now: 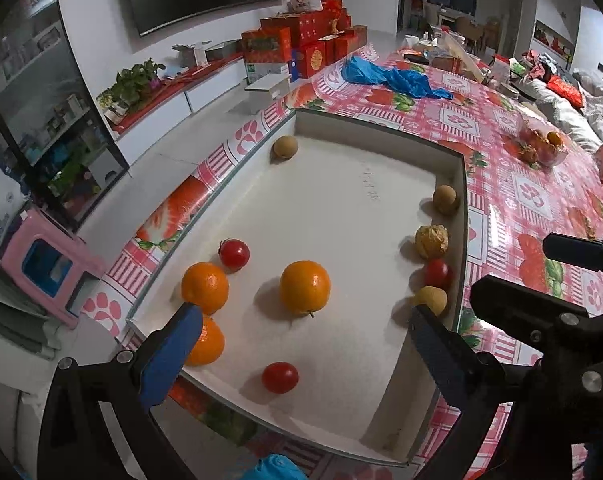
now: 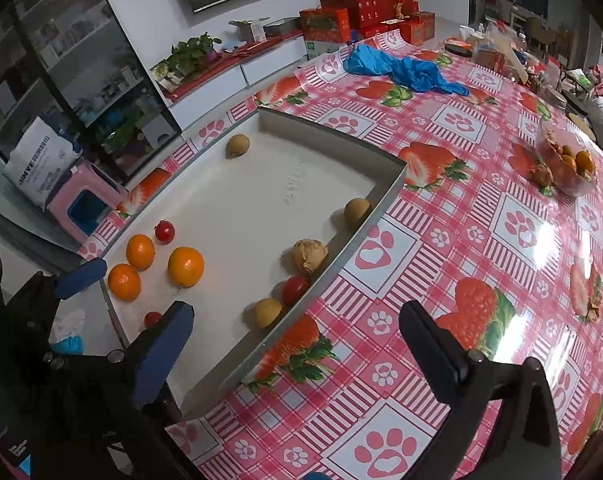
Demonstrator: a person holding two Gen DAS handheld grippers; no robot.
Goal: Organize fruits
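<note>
A shallow white tray (image 1: 381, 128) (image 2: 333, 132) lies on the strawberry tablecloth. In it lie three oranges, one mid-tray (image 1: 305, 288) (image 2: 185, 266) and two at the left wall (image 1: 205, 288). Cherry tomatoes (image 1: 280, 377) (image 2: 295, 290), brown longans (image 1: 445, 199) (image 2: 357, 211) and a husked physalis (image 1: 432, 241) (image 2: 310, 256) are scattered about, mostly along the right wall. My left gripper (image 1: 304, 310) hangs open over the tray's near end, holding nothing. My right gripper (image 2: 295, 308) stands open above the tray's right wall, also with nothing in it.
A clear bowl (image 1: 541, 146) (image 2: 565, 160) with more fruit stands at the table's far right. A crumpled blue bag (image 1: 393, 76) (image 2: 401, 66) lies beyond the tray. Red gift boxes (image 1: 301, 40) and a TV cabinet line the wall; a pink stool (image 1: 45, 268) stands left of the table.
</note>
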